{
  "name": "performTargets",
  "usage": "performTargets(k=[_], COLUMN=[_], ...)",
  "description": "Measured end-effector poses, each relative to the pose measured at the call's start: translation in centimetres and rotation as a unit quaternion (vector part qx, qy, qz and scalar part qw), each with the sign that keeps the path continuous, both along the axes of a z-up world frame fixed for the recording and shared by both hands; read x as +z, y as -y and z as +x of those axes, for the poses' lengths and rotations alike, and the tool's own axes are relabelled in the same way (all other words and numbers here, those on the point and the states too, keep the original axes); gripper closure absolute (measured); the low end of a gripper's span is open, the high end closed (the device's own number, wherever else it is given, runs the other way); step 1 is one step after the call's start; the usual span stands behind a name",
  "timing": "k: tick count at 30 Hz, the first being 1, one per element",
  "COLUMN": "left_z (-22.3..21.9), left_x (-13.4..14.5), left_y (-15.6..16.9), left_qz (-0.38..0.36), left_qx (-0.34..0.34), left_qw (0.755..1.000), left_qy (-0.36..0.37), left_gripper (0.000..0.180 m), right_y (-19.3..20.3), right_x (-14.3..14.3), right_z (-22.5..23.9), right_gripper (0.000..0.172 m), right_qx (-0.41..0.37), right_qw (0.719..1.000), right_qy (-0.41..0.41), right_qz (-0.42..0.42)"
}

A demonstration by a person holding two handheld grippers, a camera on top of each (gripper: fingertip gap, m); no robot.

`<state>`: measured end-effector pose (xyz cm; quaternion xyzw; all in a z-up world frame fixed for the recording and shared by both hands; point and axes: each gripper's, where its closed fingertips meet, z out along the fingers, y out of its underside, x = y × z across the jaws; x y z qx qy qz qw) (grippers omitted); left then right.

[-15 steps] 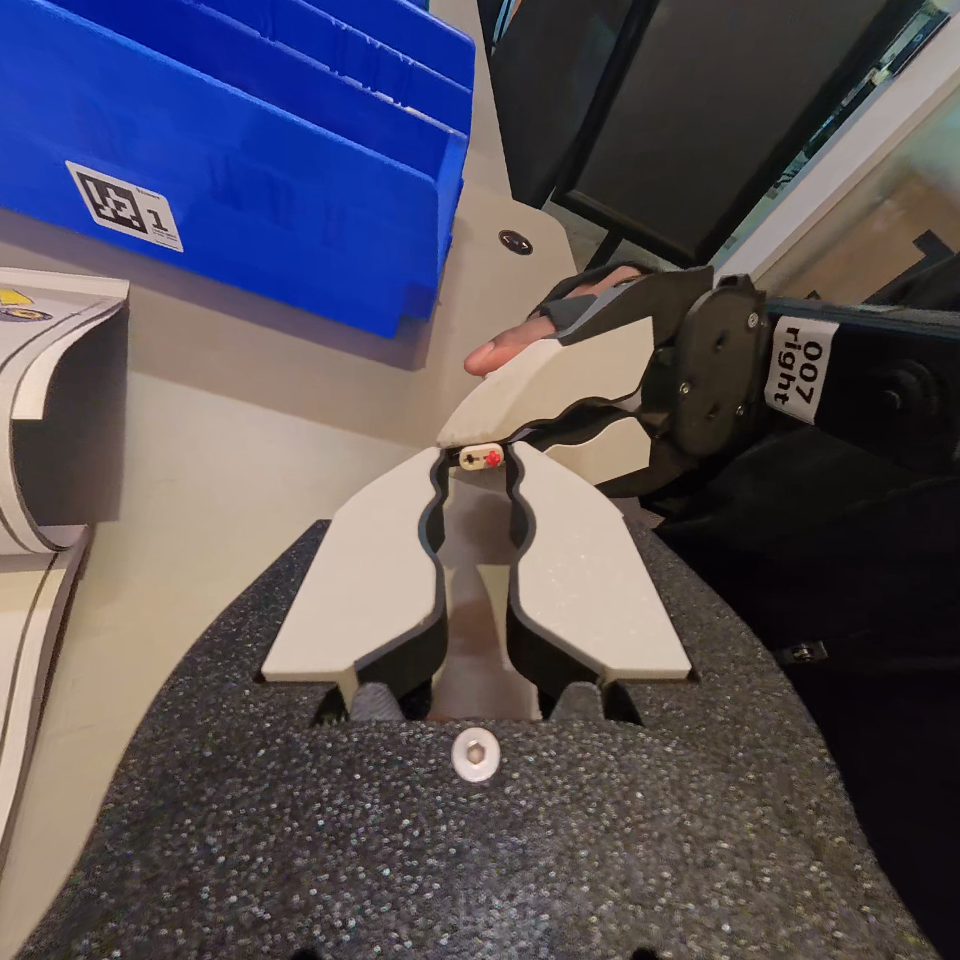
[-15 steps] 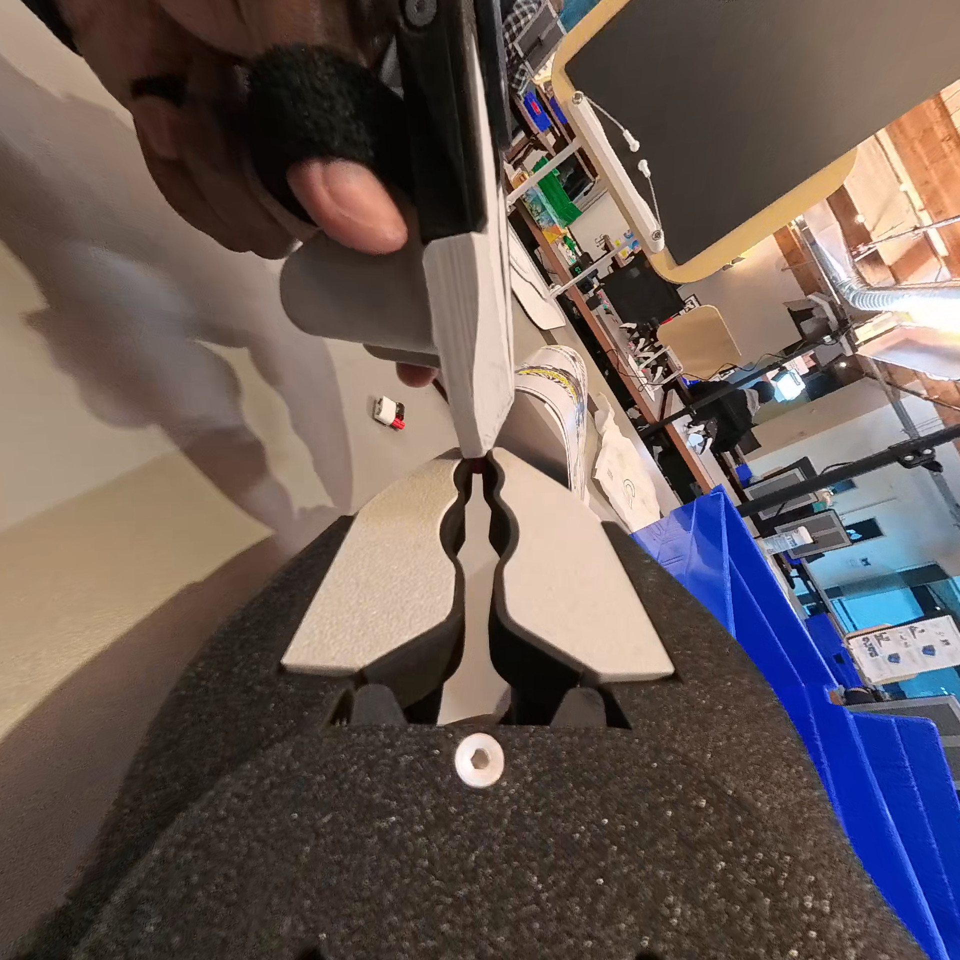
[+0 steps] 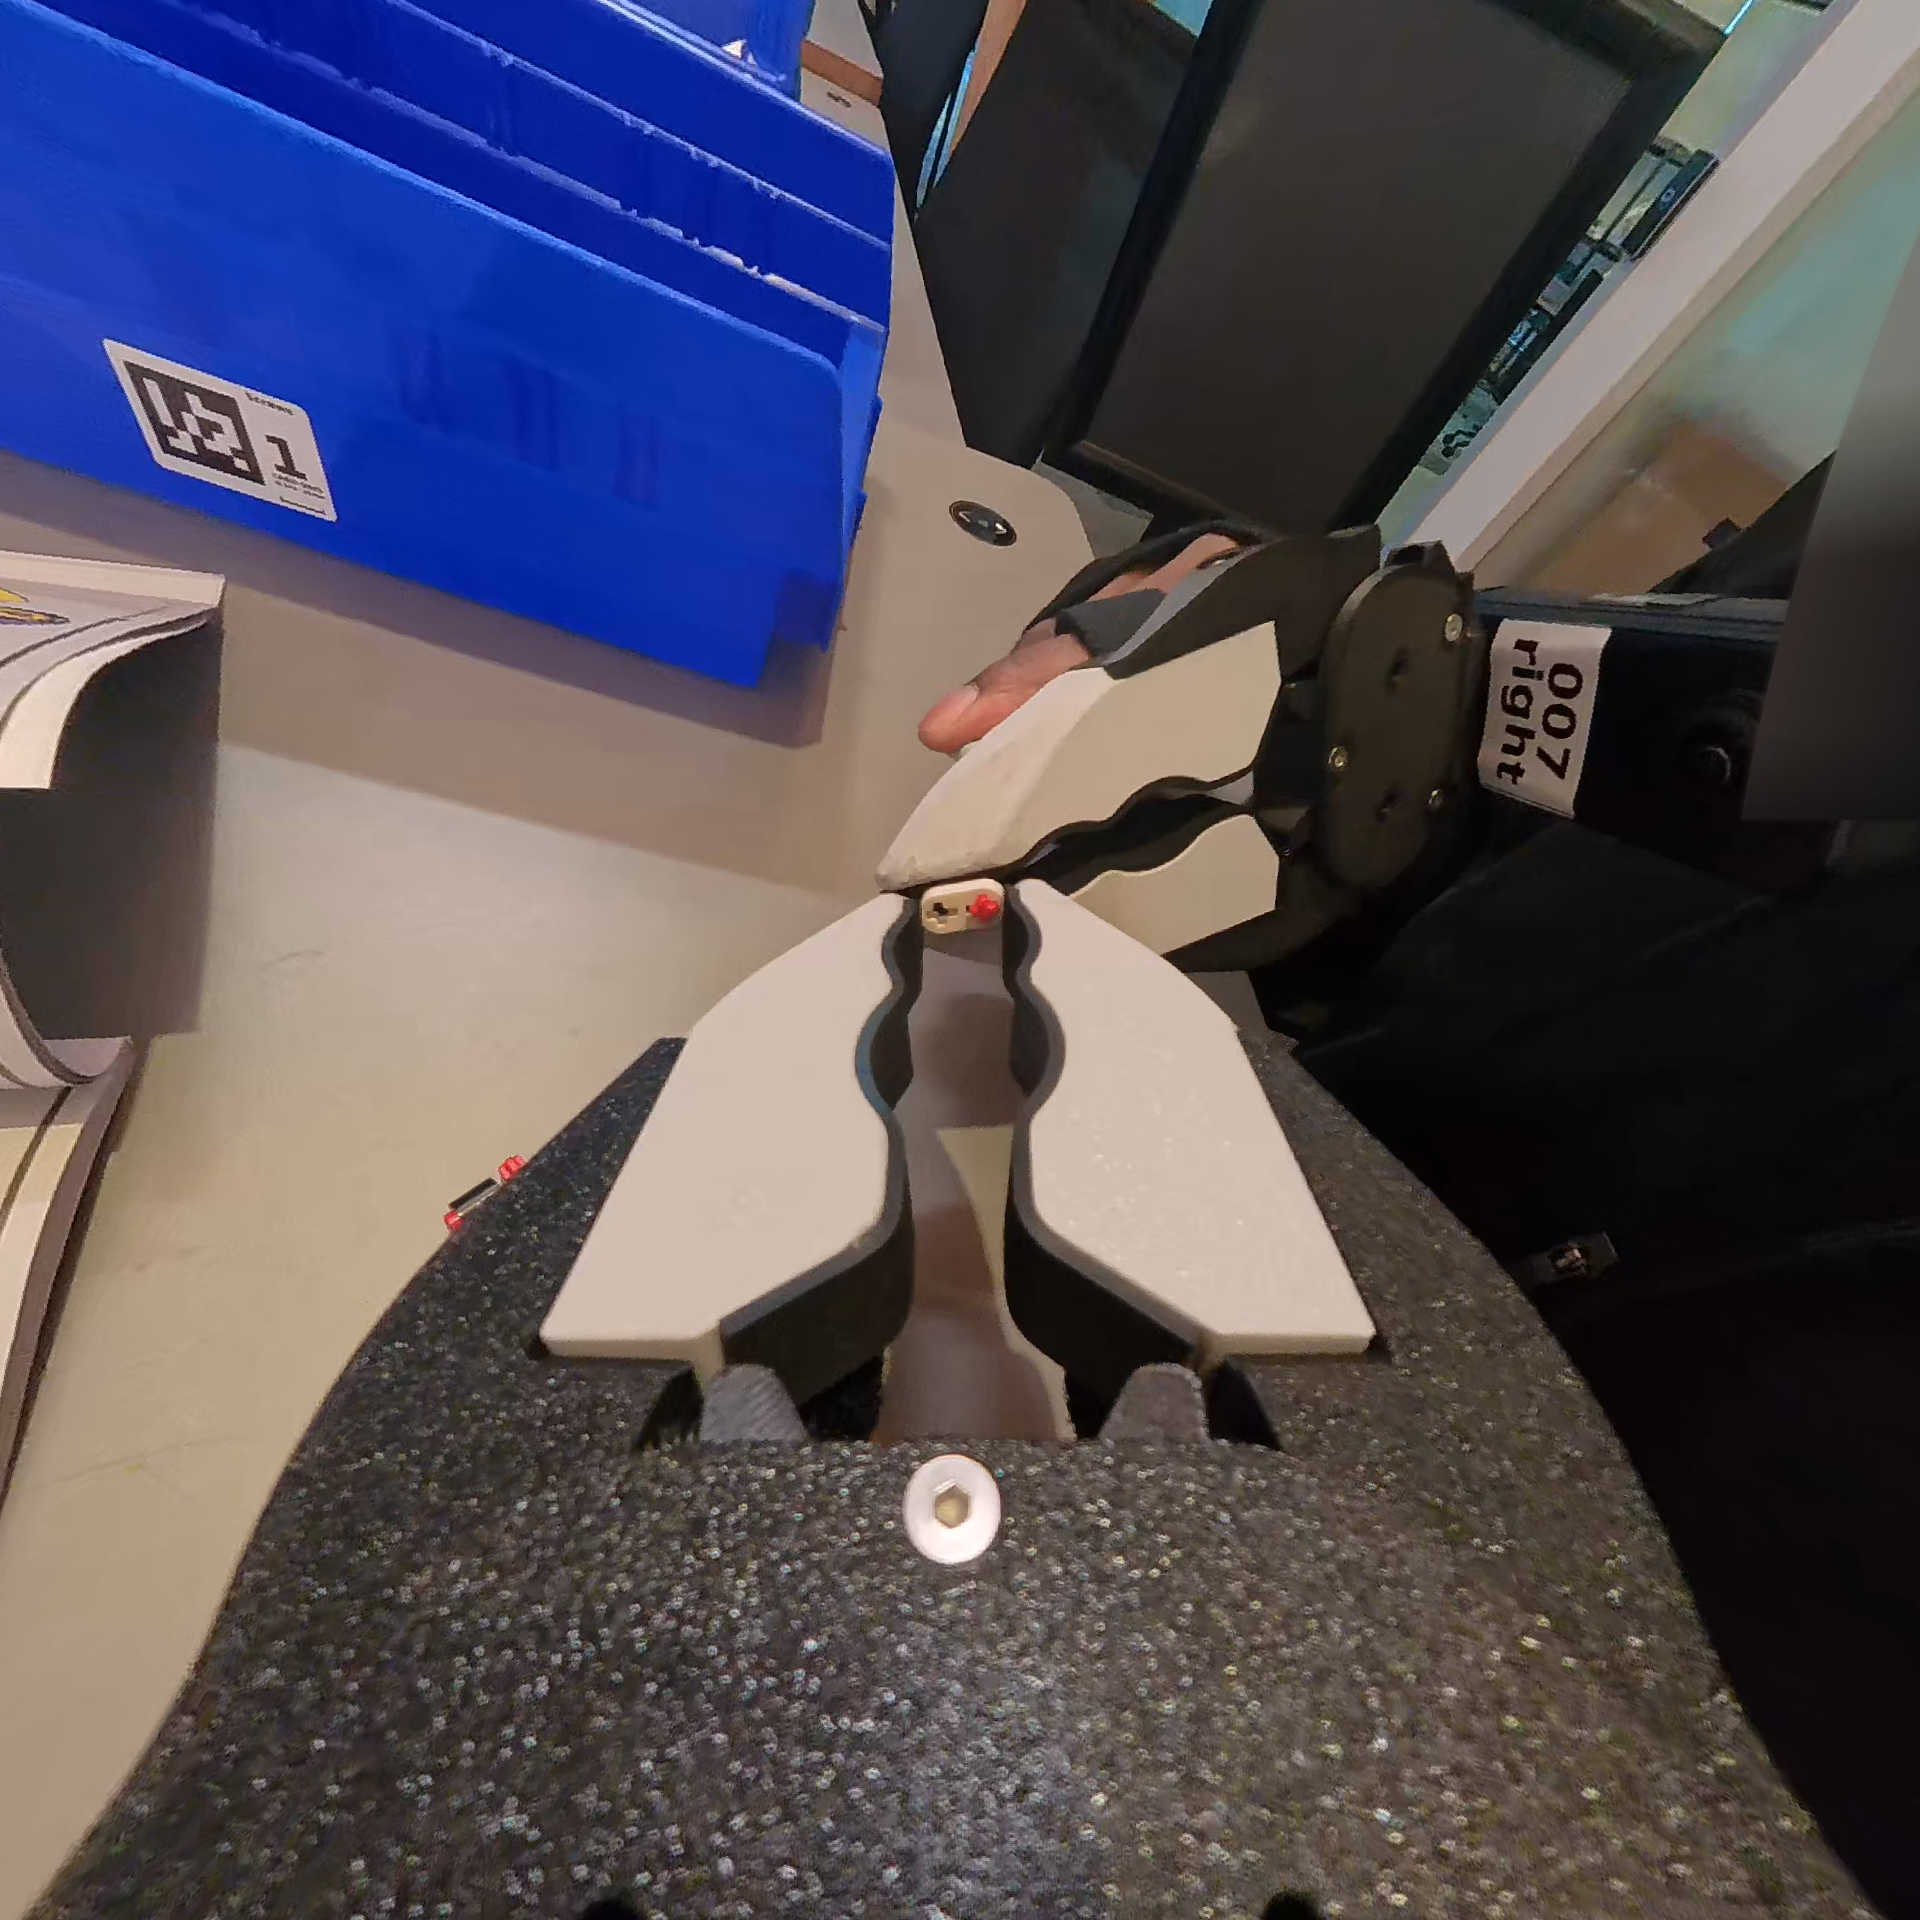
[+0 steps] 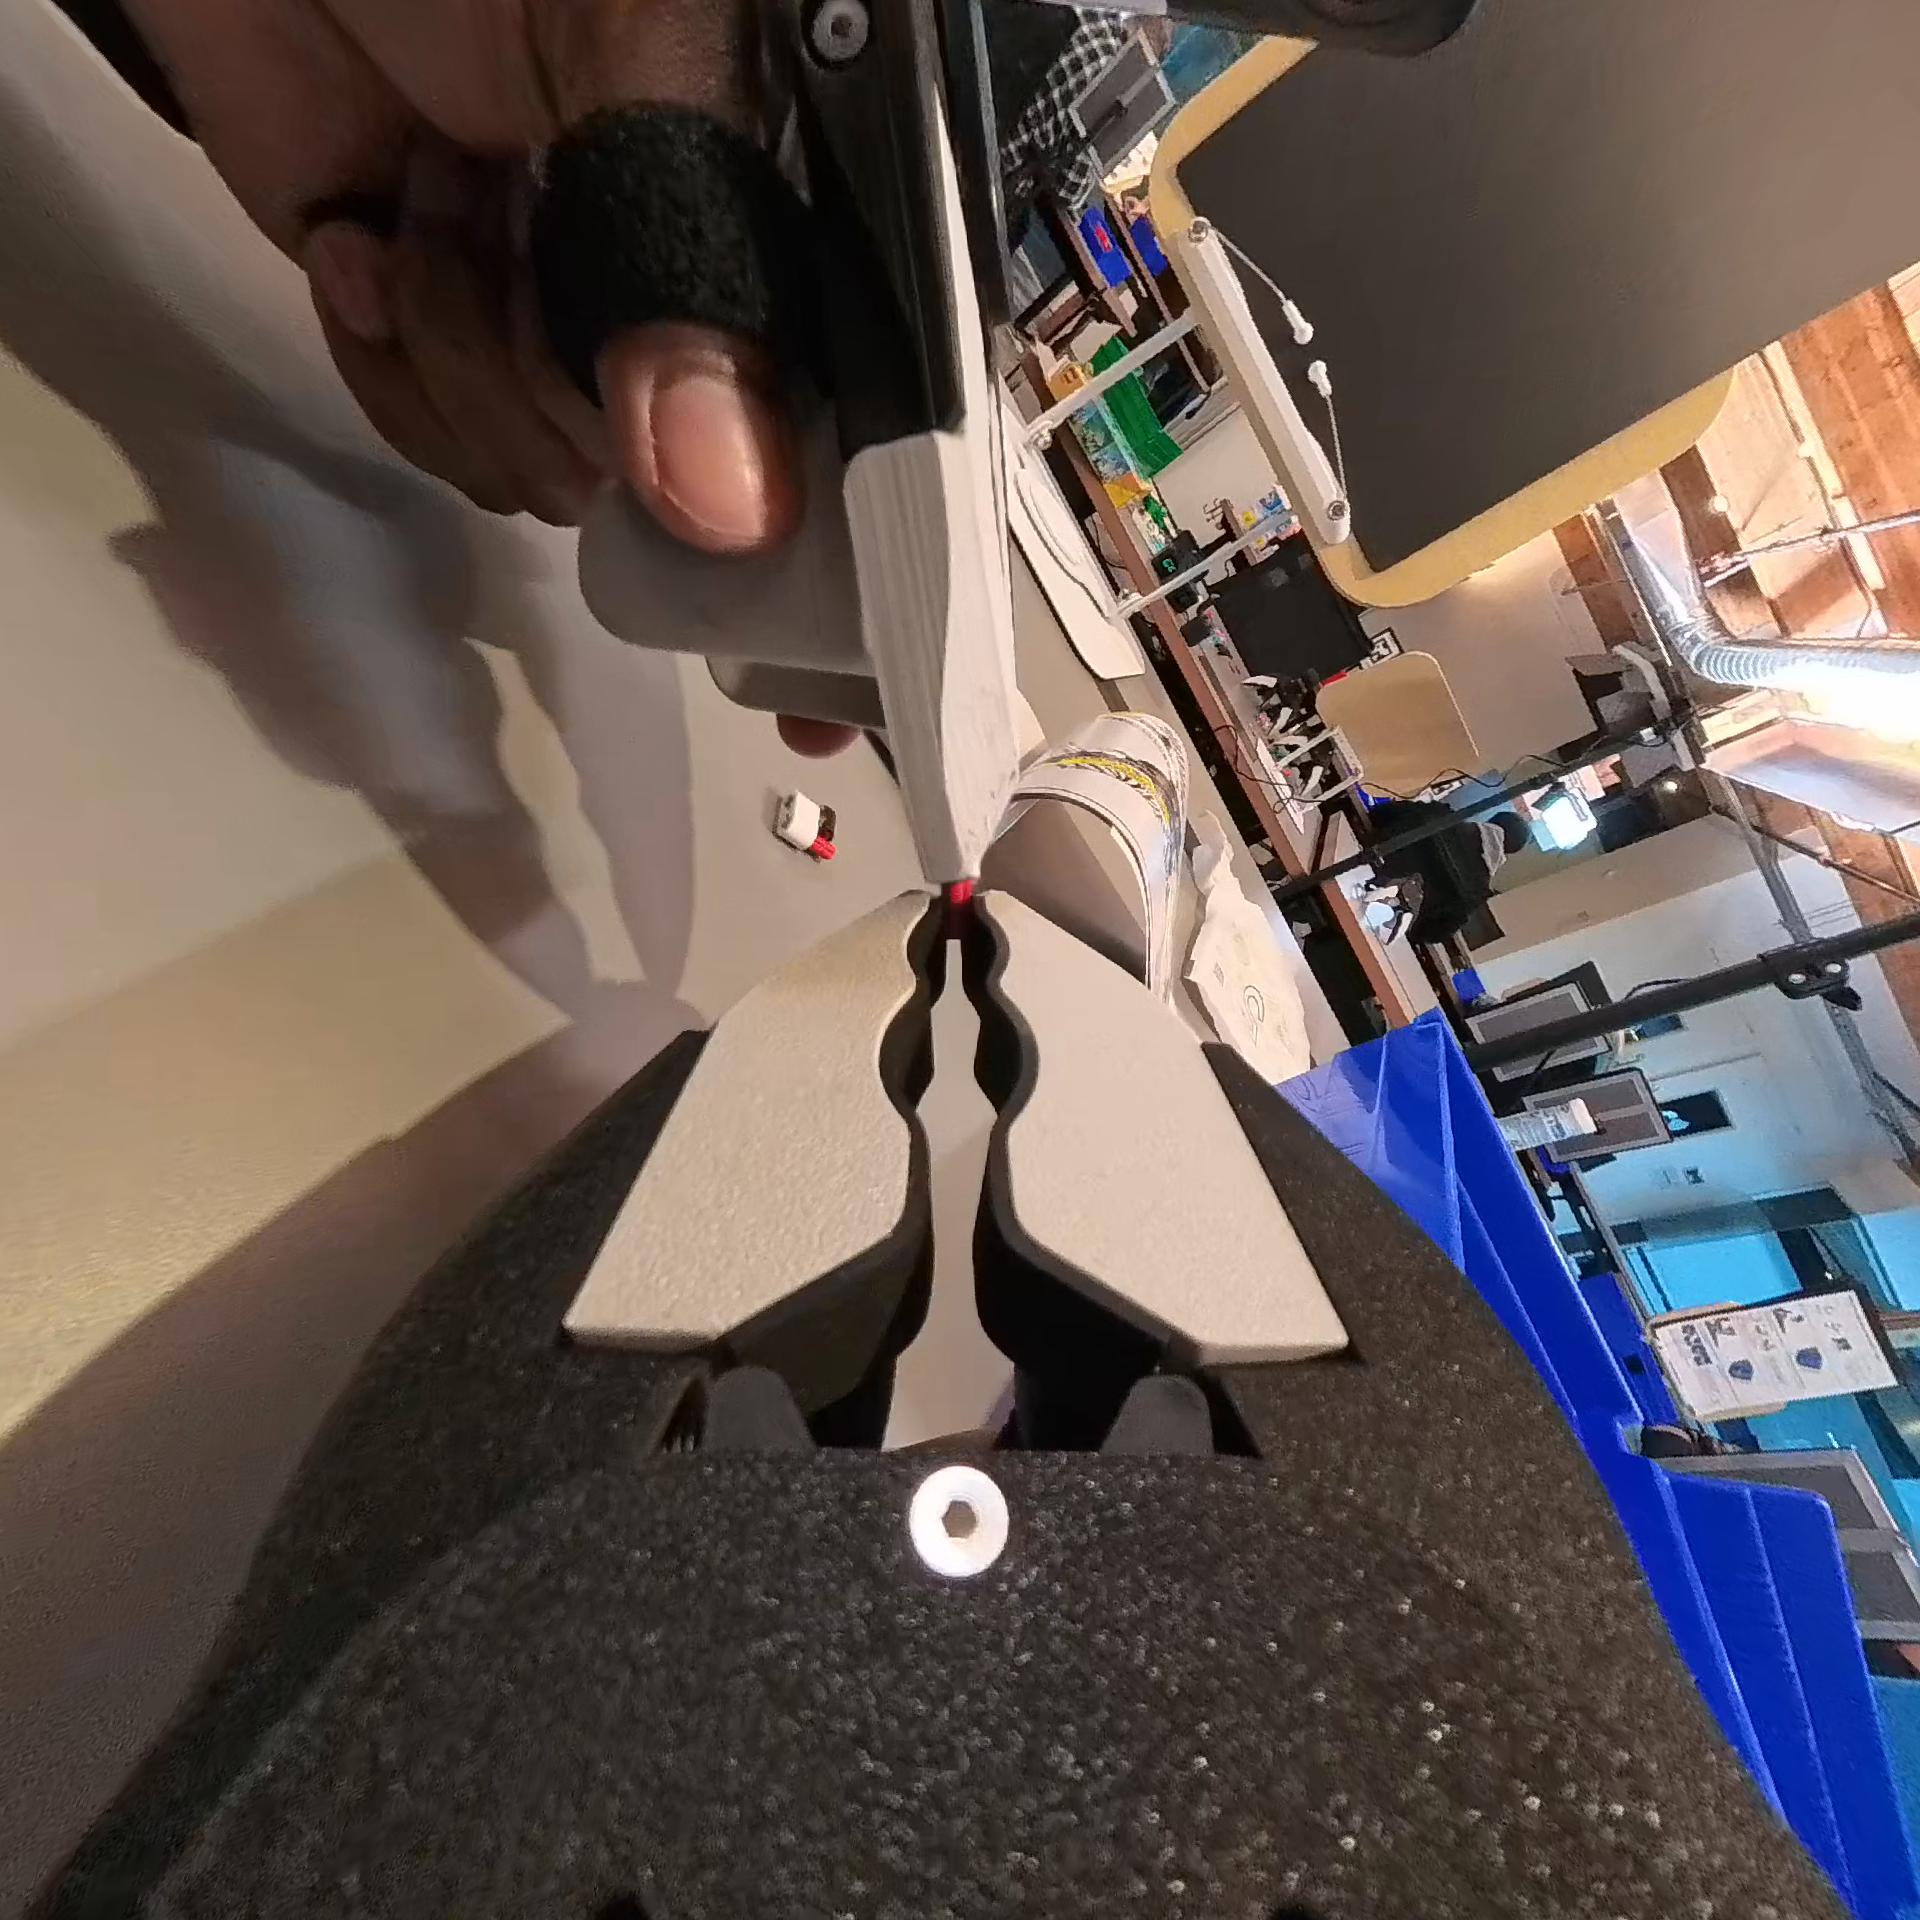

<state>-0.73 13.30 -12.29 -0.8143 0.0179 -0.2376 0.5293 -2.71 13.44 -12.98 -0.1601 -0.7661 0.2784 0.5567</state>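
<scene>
Left gripper (image 3: 961, 906) clamps a small beige block (image 3: 958, 911) whose red peg (image 4: 958, 891) the right gripper (image 4: 957, 914) apparently pinches

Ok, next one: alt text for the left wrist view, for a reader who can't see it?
The left gripper holds a small beige block with a red peg at its fingertips above a beige table. The right gripper, held by a gloved hand, meets the block from the right. Blue bins stand behind, and a curled printed sheet lies left.
</scene>
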Motion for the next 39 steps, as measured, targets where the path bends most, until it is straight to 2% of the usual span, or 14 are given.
performTargets(k=[3, 6, 11, 14, 17, 19, 22, 25, 28, 32, 35, 39], left_z=[-1.3, -3.6, -3.0, -2.8, -2.4, -2.3, -2.8, -4.4, -5.0, -6.0, -6.8, -7.8], left_x=[0.3, 1.1, 1.9, 4.8, 8.6, 9.8, 9.4, 8.0, 7.7, 7.5, 7.0, 4.9], left_y=[0.5, 1.9, 0.6, -2.2, -7.1, -10.7, -15.1, -17.0, -16.2, -12.6, -8.9, -4.8], left_qz=[0.004, 0.022, 0.026, 0.047, 0.074, 0.076, 0.059, 0.040, 0.049, 0.046, 0.039, 0.013], left_qx=[0.022, 0.053, 0.048, 0.037, 0.017, 0.008, 0.004, 0.029, 0.045, 0.065, 0.084, 0.100], left_qw=[1.000, 0.998, 0.998, 0.997, 0.991, 0.986, 0.981, 0.982, 0.987, 0.983, 0.980, 0.980], left_qy=[-0.006, 0.029, -0.013, -0.049, -0.114, -0.150, -0.182, -0.182, -0.147, -0.166, -0.175, -0.172], left_gripper=[0.165, 0.165, 0.165, 0.164, 0.164, 0.164, 0.160, 0.154, 0.150, 0.148, 0.148, 0.148], right_y=[-1.5, -2.6, -2.0, -2.6, -3.2, -3.7, -5.0, -6.8, -9.2, -14.2, -18.2, -21.0], right_x=[0.0, 0.1, 0.6, 1.0, 1.3, 1.7, 2.3, 2.5, 3.0, 4.5, 3.5, 2.7], right_z=[-0.3, -0.3, -0.4, -0.2, 0.3, 0.8, 1.6, 2.4, 2.9, 2.5, 1.1, -0.6], right_gripper=[0.169, 0.169, 0.169, 0.169, 0.169, 0.169, 0.168, 0.168, 0.168, 0.168, 0.167, 0.153], right_qx=[-0.035, -0.042, -0.037, -0.045, -0.054, -0.063, -0.080, -0.100, -0.122, -0.163, -0.209, -0.241], right_qw=[0.999, 0.999, 0.999, 0.998, 0.998, 0.997, 0.995, 0.993, 0.990, 0.981, 0.971, 0.963], right_qy=[-0.003, 0.006, -0.009, -0.009, -0.013, -0.016, -0.016, -0.009, -0.008, 0.007, 0.062, 0.082], right_qz=[0.007, -0.023, -0.022, -0.042, -0.043, -0.044, -0.049, -0.061, -0.076, -0.104, -0.102, -0.087])
